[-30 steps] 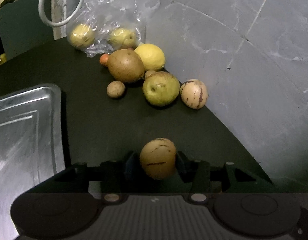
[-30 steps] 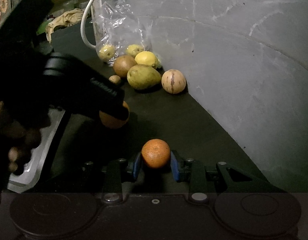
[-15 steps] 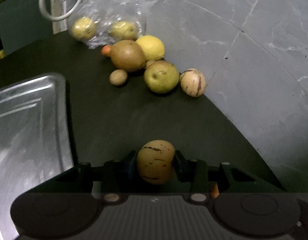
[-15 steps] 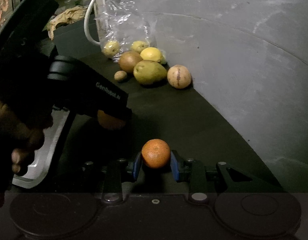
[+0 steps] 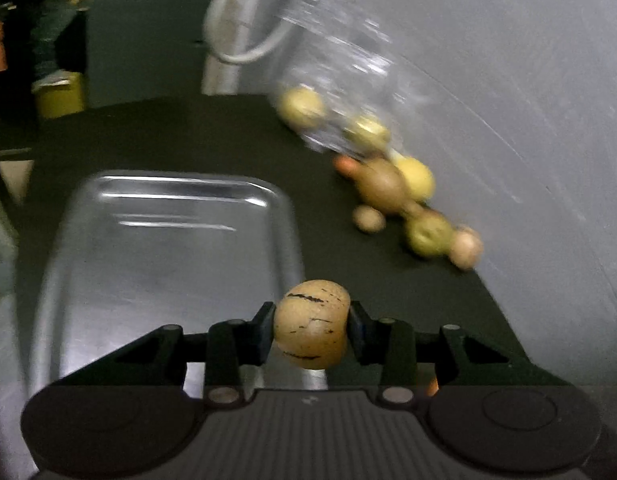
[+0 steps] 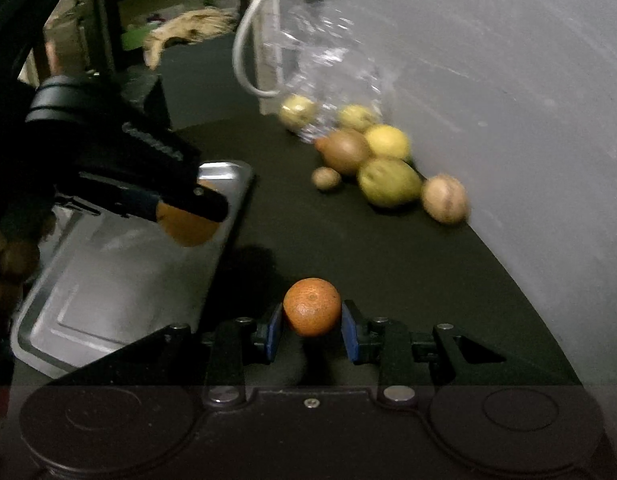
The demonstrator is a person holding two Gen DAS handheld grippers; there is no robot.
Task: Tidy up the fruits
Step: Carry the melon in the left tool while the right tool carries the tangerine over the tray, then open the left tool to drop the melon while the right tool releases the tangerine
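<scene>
My left gripper [image 5: 311,326] is shut on a tan striped melon [image 5: 312,323], held over the right edge of the metal tray [image 5: 160,248]. From the right wrist view the left gripper [image 6: 188,216] hangs above the tray [image 6: 108,296] with the melon [image 6: 184,228] partly hidden under its finger. My right gripper [image 6: 311,326] is shut on an orange [image 6: 312,306] above the dark mat, right of the tray. A pile of loose fruit [image 6: 388,182] lies at the back right by the wall: a brown pear, a lemon, a green pear, another striped melon.
A clear plastic bag [image 6: 328,92] holding two yellow fruits leans against a white post with a looped cable [image 6: 244,60]. A grey wall [image 6: 508,120] borders the mat on the right. A person's hand [image 6: 8,264] grips the left tool.
Both grippers swung left with their fruit. The left gripper now hangs over the tray's edge, which fills far more of its view; the fruit pile shifted right in both views.
</scene>
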